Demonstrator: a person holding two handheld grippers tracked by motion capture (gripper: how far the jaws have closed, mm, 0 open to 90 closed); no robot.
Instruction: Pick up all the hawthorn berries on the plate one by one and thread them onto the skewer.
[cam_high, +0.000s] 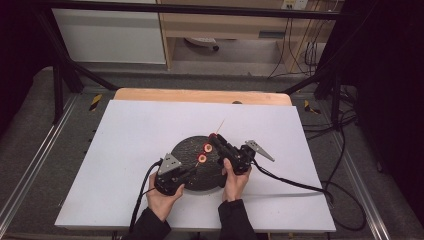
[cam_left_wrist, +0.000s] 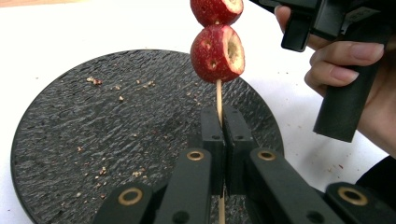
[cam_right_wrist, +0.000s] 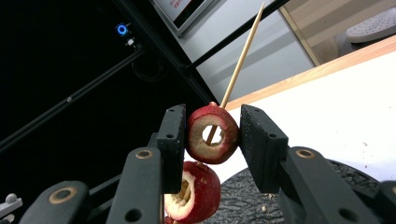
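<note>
Left claw (cam_left_wrist: 223, 128) clamps skewer (cam_left_wrist: 219, 95), fruit (cam_left_wrist: 217, 52) above.

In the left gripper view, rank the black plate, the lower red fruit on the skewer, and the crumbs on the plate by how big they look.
1. black plate, largest by far
2. lower red fruit
3. crumbs, tiny specks

The fruit sits nearer the camera, yet the order stays clear.

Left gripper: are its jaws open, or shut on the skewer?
Shut on the skewer. In the left gripper view, the left gripper has both pads pressed against the wooden skewer, just below the lower cored red fruit.
</note>
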